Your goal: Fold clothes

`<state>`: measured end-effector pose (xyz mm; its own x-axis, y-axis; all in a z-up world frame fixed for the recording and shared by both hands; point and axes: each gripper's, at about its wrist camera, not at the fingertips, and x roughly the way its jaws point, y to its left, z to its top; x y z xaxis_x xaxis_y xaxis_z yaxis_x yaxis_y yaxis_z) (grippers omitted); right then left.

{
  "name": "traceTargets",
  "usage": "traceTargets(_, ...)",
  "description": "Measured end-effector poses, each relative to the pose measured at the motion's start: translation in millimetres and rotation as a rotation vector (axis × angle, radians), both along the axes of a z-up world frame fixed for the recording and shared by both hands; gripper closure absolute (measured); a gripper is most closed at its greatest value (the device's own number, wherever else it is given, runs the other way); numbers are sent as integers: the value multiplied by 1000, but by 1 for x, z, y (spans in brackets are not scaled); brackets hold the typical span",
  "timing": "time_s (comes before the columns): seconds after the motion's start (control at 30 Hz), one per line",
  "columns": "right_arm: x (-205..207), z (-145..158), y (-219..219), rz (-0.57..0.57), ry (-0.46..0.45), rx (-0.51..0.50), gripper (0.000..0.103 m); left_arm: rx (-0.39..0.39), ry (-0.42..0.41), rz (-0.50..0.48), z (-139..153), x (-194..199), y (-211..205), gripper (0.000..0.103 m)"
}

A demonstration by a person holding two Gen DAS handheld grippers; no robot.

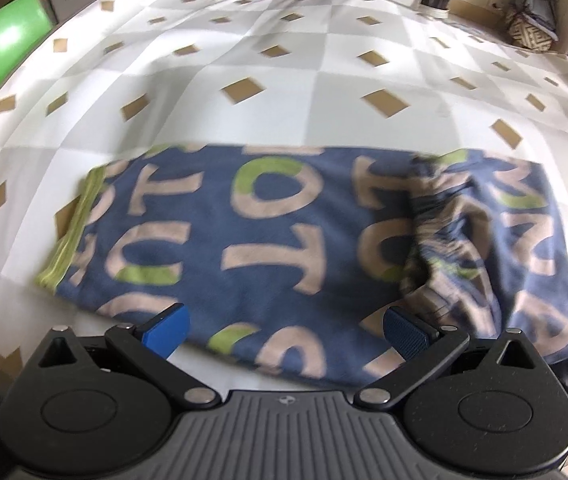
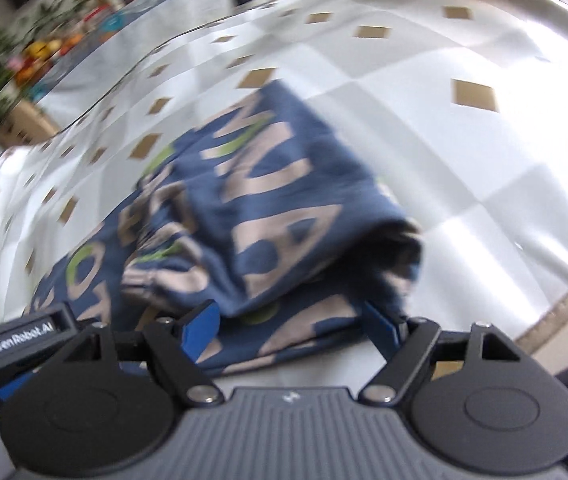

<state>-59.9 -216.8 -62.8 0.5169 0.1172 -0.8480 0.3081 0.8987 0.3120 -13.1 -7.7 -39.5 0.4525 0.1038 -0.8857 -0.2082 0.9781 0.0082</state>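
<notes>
Both grippers, left (image 1: 284,330) and right (image 2: 292,328), gape wide and empty over the garment (image 1: 284,240) near the surface's (image 1: 324,88) front edge.

Bright daylight, glare blown out at right of right wrist view — heavy motion blur, fisheye-bent edges.

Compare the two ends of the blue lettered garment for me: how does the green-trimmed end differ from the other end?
The green-trimmed end lies flat in a single smooth layer, while the opposite end has a bunched flap doubled over it. The trimmed end finishes in a striped green band; the opposite end shows only blue cloth with letters. Both rest on the checked tablecloth, with neither gripper holding them.
</notes>
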Motion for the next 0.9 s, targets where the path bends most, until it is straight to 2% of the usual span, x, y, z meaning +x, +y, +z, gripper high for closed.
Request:
traceTargets(0.17, -1, -2, -8, -59, 5, 28, 26, 14, -1, -36, 2, 19, -21, 0)
traceTargets(0.37, 3, -7, -11, -75, 25, 52, 24, 51, 44, -54, -15, 39, -37, 0)
traceTargets(0.53, 5, -8, -11, -84, 28, 61, 23, 88, 55, -75, -27, 37, -36, 0)
traceTargets(0.67, 7, -7, -10, -87, 27, 56, 23, 65, 22, -92, -32, 27, -29, 0)
traceTargets(0.8, 6, 3, -7, -71, -24, 27, 23, 35, 16, -77, -34, 24, -24, 0)
traceTargets(0.9, 4, 16, -4, -48, -102, -9, 23, 38, 8, -84, -34, 21, -23, 0)
